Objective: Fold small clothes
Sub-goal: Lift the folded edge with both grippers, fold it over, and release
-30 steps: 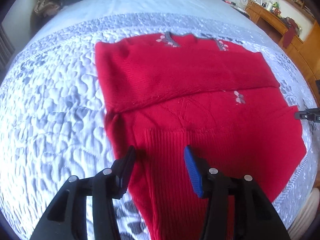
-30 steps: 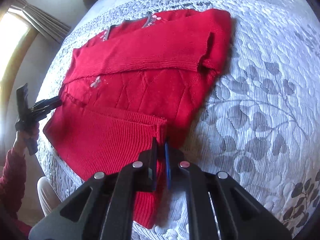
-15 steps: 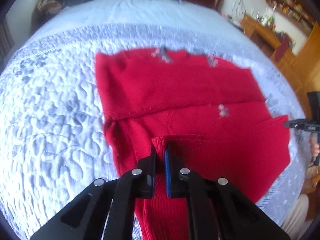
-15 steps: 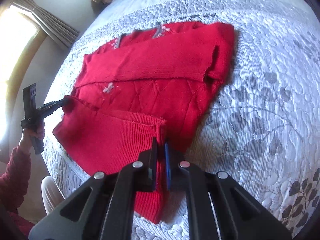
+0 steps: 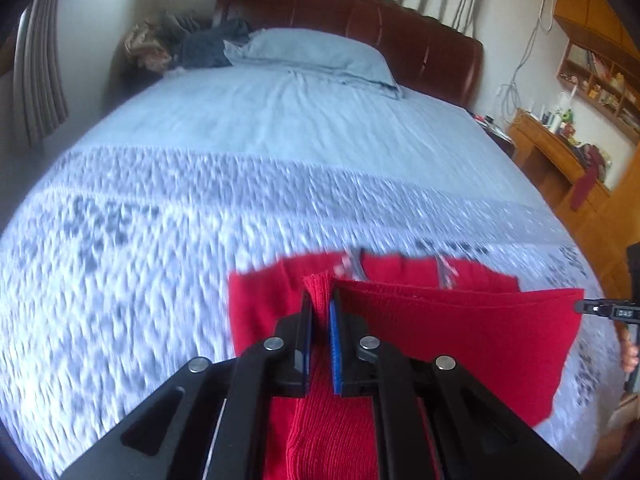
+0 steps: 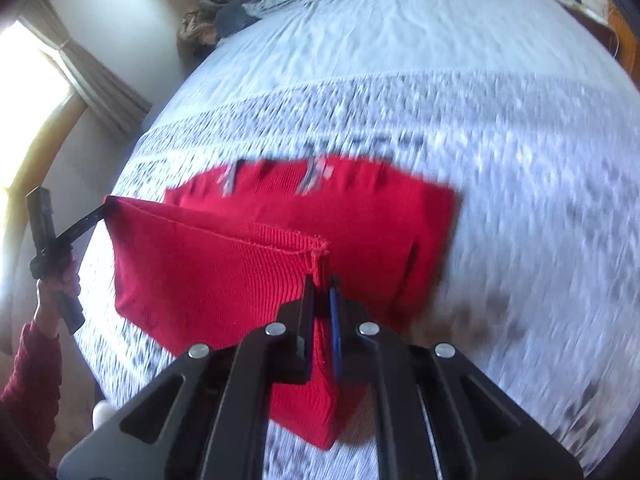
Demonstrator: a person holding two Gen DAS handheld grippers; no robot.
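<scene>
Sweater (image 5: 460, 332) hem pinched by both tilted-down grippers.

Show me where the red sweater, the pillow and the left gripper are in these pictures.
red sweater (image 6: 208, 272): right wrist view, on the lifted ribbed hem.
pillow (image 5: 316, 54): left wrist view, on the middle of its pale blue cover.
left gripper (image 5: 320, 320): left wrist view, midway between its fingertips, which pinch the hem.
</scene>
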